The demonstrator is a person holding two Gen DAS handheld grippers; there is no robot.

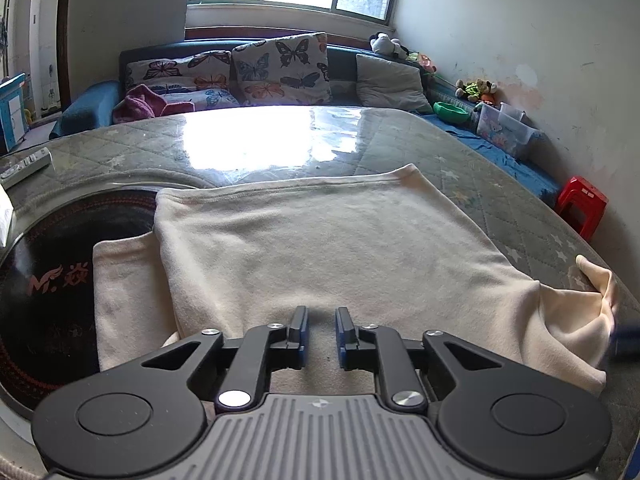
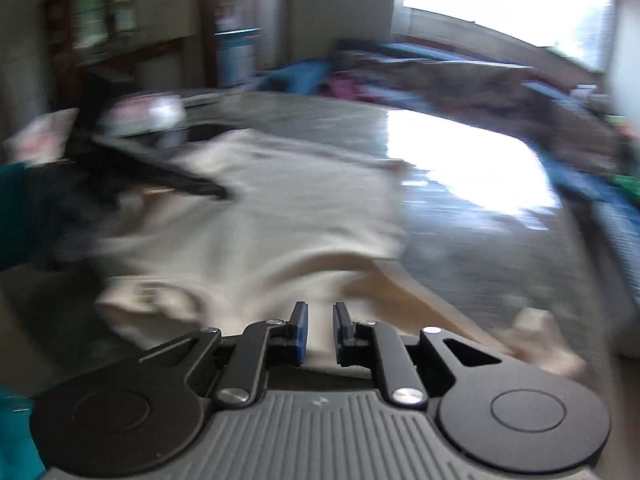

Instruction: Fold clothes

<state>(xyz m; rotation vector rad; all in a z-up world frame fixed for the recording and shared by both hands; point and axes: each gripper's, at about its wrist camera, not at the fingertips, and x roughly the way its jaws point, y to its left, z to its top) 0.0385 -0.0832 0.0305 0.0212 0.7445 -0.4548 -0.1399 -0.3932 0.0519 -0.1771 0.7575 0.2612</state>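
A cream garment lies spread flat on the quilted, glass-topped table. My left gripper hovers over the middle of its near edge. The fingers stand a narrow gap apart, with flat cloth showing beneath them. At the far right the garment's corner is lifted and bunched against a blurred blue pad of my right gripper. The right wrist view is smeared by motion. There my right gripper has the cream garment running up between its fingers, and a tan sleeve end trails to the right.
A round black cooktop is set into the table at the left, partly under the garment. A remote lies at the table's far left. Behind stands a sofa with butterfly cushions. A red stool and a plastic box line the right wall.
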